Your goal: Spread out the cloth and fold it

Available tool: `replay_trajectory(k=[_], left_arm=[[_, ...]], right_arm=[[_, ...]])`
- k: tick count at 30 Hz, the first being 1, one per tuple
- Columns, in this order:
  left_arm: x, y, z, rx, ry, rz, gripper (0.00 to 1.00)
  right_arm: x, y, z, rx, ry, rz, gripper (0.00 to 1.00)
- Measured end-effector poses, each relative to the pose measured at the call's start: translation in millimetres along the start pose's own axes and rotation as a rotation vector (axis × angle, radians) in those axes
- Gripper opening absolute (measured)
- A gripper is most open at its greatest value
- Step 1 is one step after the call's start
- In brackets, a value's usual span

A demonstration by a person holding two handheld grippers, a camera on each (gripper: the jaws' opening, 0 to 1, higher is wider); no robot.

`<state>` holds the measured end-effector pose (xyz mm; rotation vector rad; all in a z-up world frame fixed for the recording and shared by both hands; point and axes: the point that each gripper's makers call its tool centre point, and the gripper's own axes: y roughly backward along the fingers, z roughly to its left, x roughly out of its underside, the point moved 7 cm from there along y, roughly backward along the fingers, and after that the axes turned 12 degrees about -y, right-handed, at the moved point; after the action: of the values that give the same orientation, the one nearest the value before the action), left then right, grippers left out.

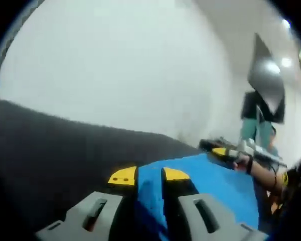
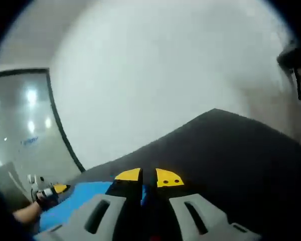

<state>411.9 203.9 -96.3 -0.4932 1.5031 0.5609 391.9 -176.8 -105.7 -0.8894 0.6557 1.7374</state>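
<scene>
Left gripper view: the left gripper (image 1: 149, 175) pinches an edge of the blue cloth (image 1: 215, 183) between nearly closed jaws, above the dark bench (image 1: 55, 150). The right gripper (image 2: 148, 176) clamps another edge likewise (fabric shows in the narrow gap). Judged from this, the cloth is being stretched out flat; folding remains undone.

You're working under bright, even overhead light: ceiling lamps (image 1: 287, 61) glare as soft spots, mirrored in the glass panel (image 2: 20, 120). Both views are smeared with blur, and the white wall (image 1: 115, 65) washes out. Fisheye bending curves the edges of the dark table (image 2: 231, 155).
</scene>
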Motion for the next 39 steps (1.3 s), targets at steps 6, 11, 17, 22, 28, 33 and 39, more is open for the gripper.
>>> replay_trajectory(k=[6,11,17,22,28,33,39], left_arm=[[29.3,-21,-23.3,0.060,-0.218,0.217,0.23],[29.4,-18,-9.6,0.007,-0.132,0.221,0.21],[10.8,-6,-4.7,0.013,-0.107,0.099,0.21],[18.2,-1,19.3,-0.126,0.043,0.128,0.21],[4.9,6,20.0,-0.070,0.086,0.009,0.20],[-18.8,44,62.4,-0.089,0.522,-0.356,0.18],[-16.6,48,61.0,-0.115,0.528,-0.377,0.18]], right_arm=[[30.3,-16,47,-0.146,0.484,0.100,0.17],[41.9,-22,19,0.012,0.360,0.231,0.12],[28.3,-13,15,-0.005,0.354,0.160,0.12],[13.1,-7,13,-0.037,0.169,0.054,0.12],[16.0,3,48,-0.136,0.305,0.057,0.11],[48.5,27,152,-0.449,0.468,0.148,0.13],[126.6,50,243,-0.696,0.707,0.289,0.18]])
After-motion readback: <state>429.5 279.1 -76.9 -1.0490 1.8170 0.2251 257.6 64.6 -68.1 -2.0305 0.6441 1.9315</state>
